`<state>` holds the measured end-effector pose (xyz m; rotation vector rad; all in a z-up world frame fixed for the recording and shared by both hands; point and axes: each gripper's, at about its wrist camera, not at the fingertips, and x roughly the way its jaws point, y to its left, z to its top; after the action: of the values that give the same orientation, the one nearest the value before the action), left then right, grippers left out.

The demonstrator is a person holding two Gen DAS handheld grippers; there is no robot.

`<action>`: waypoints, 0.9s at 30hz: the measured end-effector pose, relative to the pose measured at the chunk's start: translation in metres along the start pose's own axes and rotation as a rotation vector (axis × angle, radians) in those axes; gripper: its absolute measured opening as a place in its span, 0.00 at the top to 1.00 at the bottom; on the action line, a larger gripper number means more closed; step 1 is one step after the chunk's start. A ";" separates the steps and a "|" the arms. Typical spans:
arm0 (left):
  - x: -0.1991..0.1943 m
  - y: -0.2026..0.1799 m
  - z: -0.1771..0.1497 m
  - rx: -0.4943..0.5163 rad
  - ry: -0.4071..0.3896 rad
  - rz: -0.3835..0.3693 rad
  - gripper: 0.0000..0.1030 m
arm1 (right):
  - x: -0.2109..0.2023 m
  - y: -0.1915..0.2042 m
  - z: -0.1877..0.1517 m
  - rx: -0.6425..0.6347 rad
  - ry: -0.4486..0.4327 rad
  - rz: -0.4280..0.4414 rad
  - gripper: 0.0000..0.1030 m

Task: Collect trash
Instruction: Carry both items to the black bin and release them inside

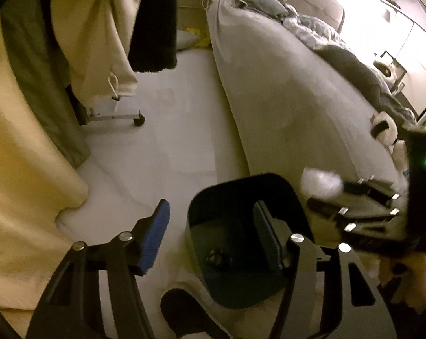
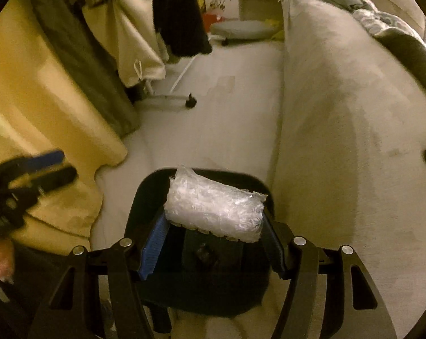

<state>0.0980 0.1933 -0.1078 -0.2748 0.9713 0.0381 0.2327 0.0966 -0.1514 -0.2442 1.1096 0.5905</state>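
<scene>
Plainly, the main risk sat with the drop itself, and it ran across the scene from left to right. At the left, the left gripper point(image 1: 210, 238) hung empty with its jaws wide apart, low over the near-left rim of the black trash bin point(image 2: 145, 197); if it drifted inward it could have knocked the bin, which stood on the pale floor point(image 1: 170, 130) close to the side of the bed point(image 1: 283, 99) and a slippered foot point(image 1: 184, 308). Toward the middle, the right gripper point(image 2: 213, 243) was clamped on a roll of bubble wrap point(image 2: 215, 206), held crosswise above the bin's mouth. Because the roll looked nearly as long as the opening was wide, I judged that a release there might have left it bridging the rim or rolling off toward the bed; being so light, it might also have clung to a pad point(image 2: 153, 243) when the jaws parted. The bubble wrap itself was clear and whitish, loosely rolled into a fat cylinder, crinkled and glinting, with a ragged tail at its upper left end. Something small and dark lay in the bin's bottom, too dim to identify.
</scene>
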 end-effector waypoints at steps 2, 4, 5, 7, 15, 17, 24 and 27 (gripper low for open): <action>-0.005 0.004 0.002 -0.008 -0.016 0.000 0.43 | 0.009 0.005 -0.002 -0.014 0.024 0.002 0.38; -0.012 0.005 0.005 -0.004 -0.033 0.007 0.44 | 0.019 0.007 -0.005 -0.016 0.056 0.004 0.38; -0.015 0.005 0.006 -0.001 -0.043 0.009 0.45 | 0.025 0.009 -0.007 -0.019 0.069 0.004 0.38; -0.021 0.006 0.008 0.005 -0.062 0.008 0.45 | 0.032 0.011 -0.011 -0.030 0.095 0.000 0.38; -0.036 0.003 0.014 0.026 -0.113 -0.006 0.53 | 0.058 0.016 -0.025 -0.073 0.187 -0.002 0.38; -0.041 0.000 0.017 0.039 -0.133 -0.013 0.53 | 0.064 0.017 -0.028 -0.076 0.213 -0.004 0.38; -0.058 -0.008 0.027 0.074 -0.231 -0.035 0.56 | 0.068 0.025 -0.032 -0.106 0.243 0.004 0.36; -0.065 -0.010 0.031 0.064 -0.262 -0.057 0.56 | 0.072 0.023 -0.036 -0.113 0.265 0.000 0.19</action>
<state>0.0875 0.1973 -0.0357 -0.2317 0.7029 -0.0087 0.2147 0.1224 -0.2293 -0.4294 1.3323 0.6340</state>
